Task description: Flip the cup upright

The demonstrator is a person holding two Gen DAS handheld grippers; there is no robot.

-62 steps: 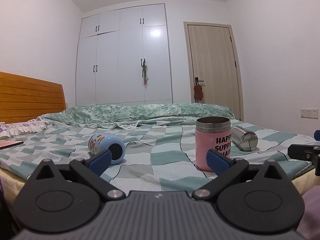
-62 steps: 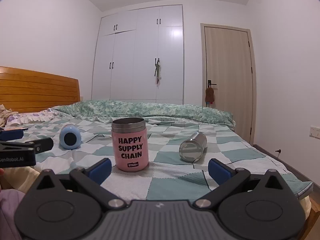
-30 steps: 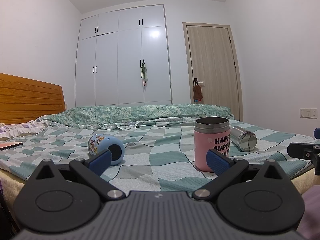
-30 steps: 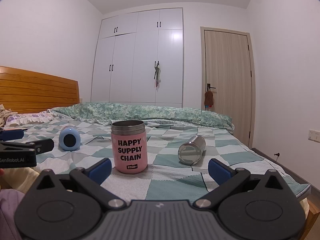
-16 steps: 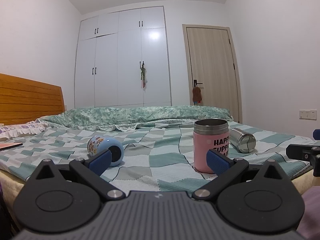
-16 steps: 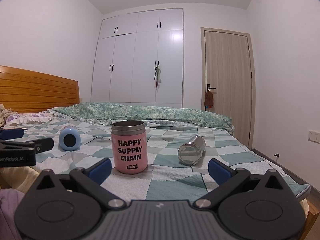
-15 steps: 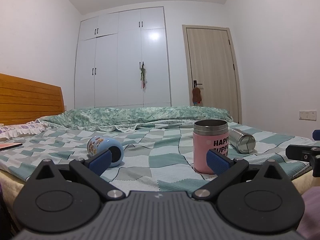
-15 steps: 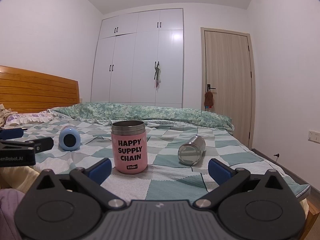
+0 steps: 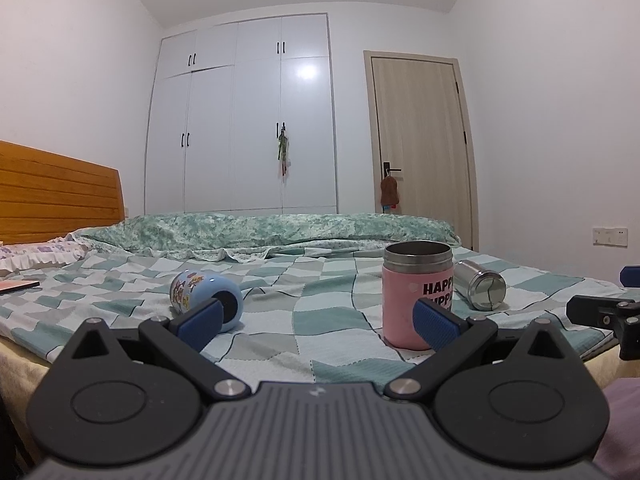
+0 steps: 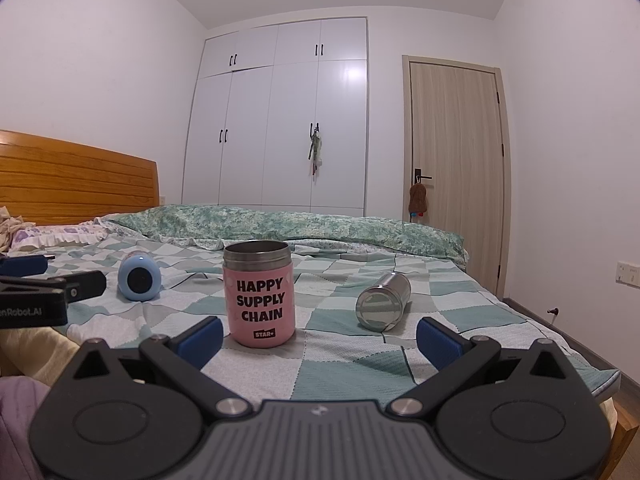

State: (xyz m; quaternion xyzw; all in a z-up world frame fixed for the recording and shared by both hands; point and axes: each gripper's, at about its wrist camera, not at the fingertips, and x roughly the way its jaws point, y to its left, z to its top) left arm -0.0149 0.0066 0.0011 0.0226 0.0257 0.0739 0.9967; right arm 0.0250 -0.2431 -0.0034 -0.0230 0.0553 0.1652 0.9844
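A pink cup marked "HAPPY SUPPLY CHAIN" stands upright on the checked bed, mouth up; it also shows in the left wrist view. A blue cartoon cup lies on its side to the left, seen also in the right wrist view. A steel cup lies on its side to the right, seen also in the left wrist view. My left gripper is open and empty at the bed's near edge. My right gripper is open and empty, short of the pink cup.
A folded green quilt lies across the far side of the bed. A wooden headboard is at the left, with pillows below it. A white wardrobe and a door stand behind.
Both grippers have dipped slightly and hold nearly still. The cups have not moved.
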